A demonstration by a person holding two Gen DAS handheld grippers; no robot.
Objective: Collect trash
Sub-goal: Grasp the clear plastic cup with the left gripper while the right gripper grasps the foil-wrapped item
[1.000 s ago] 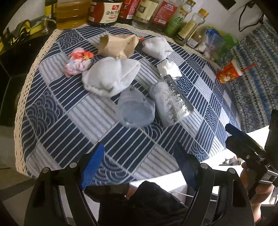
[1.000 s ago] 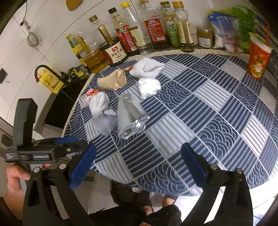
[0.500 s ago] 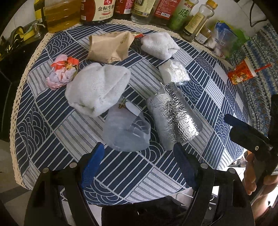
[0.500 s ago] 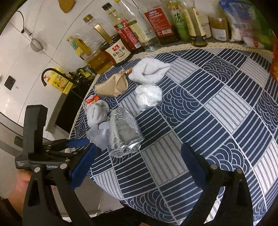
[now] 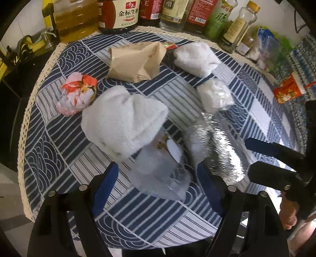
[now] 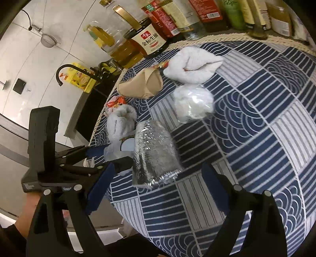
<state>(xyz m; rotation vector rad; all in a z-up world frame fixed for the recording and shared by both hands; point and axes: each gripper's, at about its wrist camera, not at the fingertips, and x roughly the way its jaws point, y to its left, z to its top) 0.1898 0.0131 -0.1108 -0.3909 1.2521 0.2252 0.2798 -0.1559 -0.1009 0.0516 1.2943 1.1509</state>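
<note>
**A:** Where is the trash?

**B:** All of it lies on the round table's blue-and-white patterned cloth (image 5: 59, 154). In the left wrist view, a crumpled clear plastic cup (image 5: 160, 174) sits low in the centre of the frame, between the blue pads of the left gripper (image 5: 158, 178). Those jaws stand apart and I see no pad pressing on the cup, though blur makes the right-hand pad hard to judge.

**A:** And beside it?

**B:** A silver foil bag (image 5: 219, 150) lies just right of the cup, touching it. A white towel wad (image 5: 122, 122) overlaps the cup's upper edge.

**A:** The right gripper?

**B:** In its own view, the right gripper (image 6: 156, 183) hangs at the bottom of the frame with the foil bag's open end just above the gap. The jaws are wide and closing, with nothing pressed between them. The left gripper's fingers reach in from the left there, straddling the cup.

**A:** Further out?

**B:** Toward the top of the left view lie a brown paper bag (image 5: 136, 61), a second white towel wad (image 5: 195, 57) to its right, and a clear wrap with white paper (image 5: 215, 94) below that. A red-and-pink crumpled wrapper (image 5: 77, 94) lies at left. Sauce and oil bottles (image 5: 118, 13) line the top edge, and a red snack cup (image 5: 288, 91) stands at far right.
</note>
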